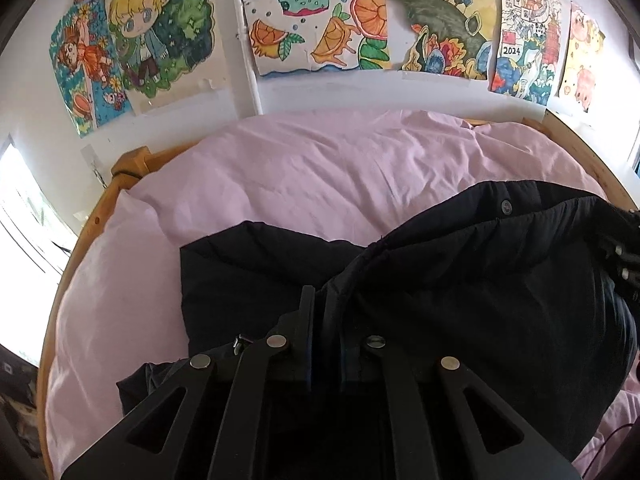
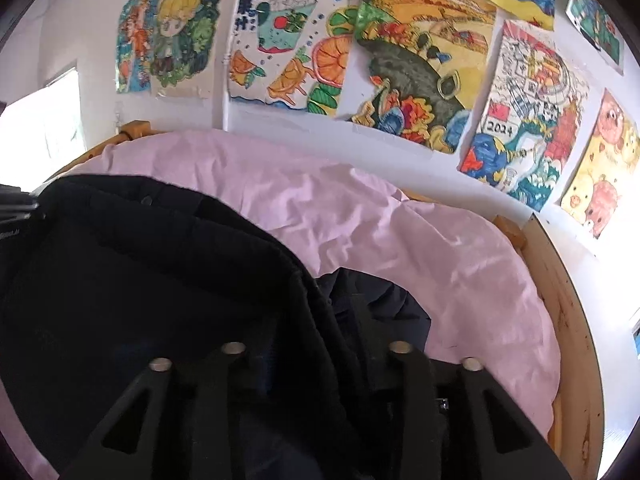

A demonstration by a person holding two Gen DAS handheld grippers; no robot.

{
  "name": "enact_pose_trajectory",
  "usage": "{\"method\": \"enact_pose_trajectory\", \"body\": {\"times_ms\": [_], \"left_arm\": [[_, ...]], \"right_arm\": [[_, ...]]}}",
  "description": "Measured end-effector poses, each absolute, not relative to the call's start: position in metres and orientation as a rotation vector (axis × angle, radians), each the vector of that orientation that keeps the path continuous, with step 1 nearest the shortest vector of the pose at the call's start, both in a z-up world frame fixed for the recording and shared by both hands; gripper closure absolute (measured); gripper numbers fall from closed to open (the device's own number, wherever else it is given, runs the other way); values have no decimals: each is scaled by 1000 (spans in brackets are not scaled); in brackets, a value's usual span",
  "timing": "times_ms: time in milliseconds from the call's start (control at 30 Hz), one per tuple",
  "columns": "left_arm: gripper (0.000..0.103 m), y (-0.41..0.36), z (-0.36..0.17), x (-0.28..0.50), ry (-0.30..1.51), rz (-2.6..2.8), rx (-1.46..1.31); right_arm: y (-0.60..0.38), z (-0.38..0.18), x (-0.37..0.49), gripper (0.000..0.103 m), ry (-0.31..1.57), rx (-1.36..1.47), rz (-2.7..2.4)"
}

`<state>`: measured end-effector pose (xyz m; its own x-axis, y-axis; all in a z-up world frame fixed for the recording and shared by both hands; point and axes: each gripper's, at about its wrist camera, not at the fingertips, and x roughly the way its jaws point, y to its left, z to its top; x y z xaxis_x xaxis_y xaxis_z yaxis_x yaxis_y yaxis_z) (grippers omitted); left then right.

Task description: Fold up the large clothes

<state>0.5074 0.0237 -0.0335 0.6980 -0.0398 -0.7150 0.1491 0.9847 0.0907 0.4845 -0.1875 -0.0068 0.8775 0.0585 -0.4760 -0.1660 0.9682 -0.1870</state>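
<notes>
A large black padded jacket (image 1: 460, 272) lies on the pink bedding (image 1: 320, 168). My left gripper (image 1: 324, 304) is shut on a fold of the jacket's edge and holds it raised above the flat part of the jacket (image 1: 248, 264). In the right wrist view the jacket (image 2: 140, 272) drapes over my right gripper (image 2: 332, 312), which is shut on its cloth; the fingertips are partly hidden by the cloth. The right gripper's body shows at the left wrist view's right edge (image 1: 624, 256).
A wooden bed frame (image 1: 120, 184) rims the bed, also in the right wrist view (image 2: 568, 320). Colourful drawings (image 1: 320, 16) cover the white wall behind. A bright window (image 1: 24, 216) is at the left.
</notes>
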Motion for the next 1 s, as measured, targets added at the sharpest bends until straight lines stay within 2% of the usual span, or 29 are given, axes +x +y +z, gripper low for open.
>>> {"method": "enact_pose_trajectory", "body": {"times_ms": [67, 133, 233, 267, 300, 367, 400, 533, 667, 833, 1000], "left_arm": [[93, 25, -37, 511, 799, -117, 141], [91, 26, -40, 516, 813, -124, 134], [83, 32, -42, 521, 828, -137, 93], [74, 36, -40, 522, 826, -141, 68], [57, 40, -38, 522, 819, -144, 43], [35, 58, -27, 520, 775, -142, -53], [33, 69, -20, 518, 754, -148, -111], [33, 104, -4, 513, 698, -104, -277], [31, 114, 7, 496, 613, -62, -303], [28, 84, 8, 467, 553, -144, -174], [27, 30, -14, 444, 574, -290, 11]], "right_arm": [[-188, -10, 487, 29, 475, -225, 95], [-189, -13, 491, 29, 482, -223, 101], [-189, -19, 496, 18, 488, -227, 74], [-189, -21, 497, 14, 486, -226, 67], [-190, -22, 499, 13, 483, -224, 63], [-193, -23, 501, 8, 476, -215, 56], [-194, -23, 502, 7, 474, -211, 55], [-200, -16, 505, 5, 458, -217, 27], [-220, 1, 502, 5, 415, -114, -5], [-233, 12, 474, 4, 372, -74, 32], [-223, -13, 426, 0, 359, -68, 170]]}}
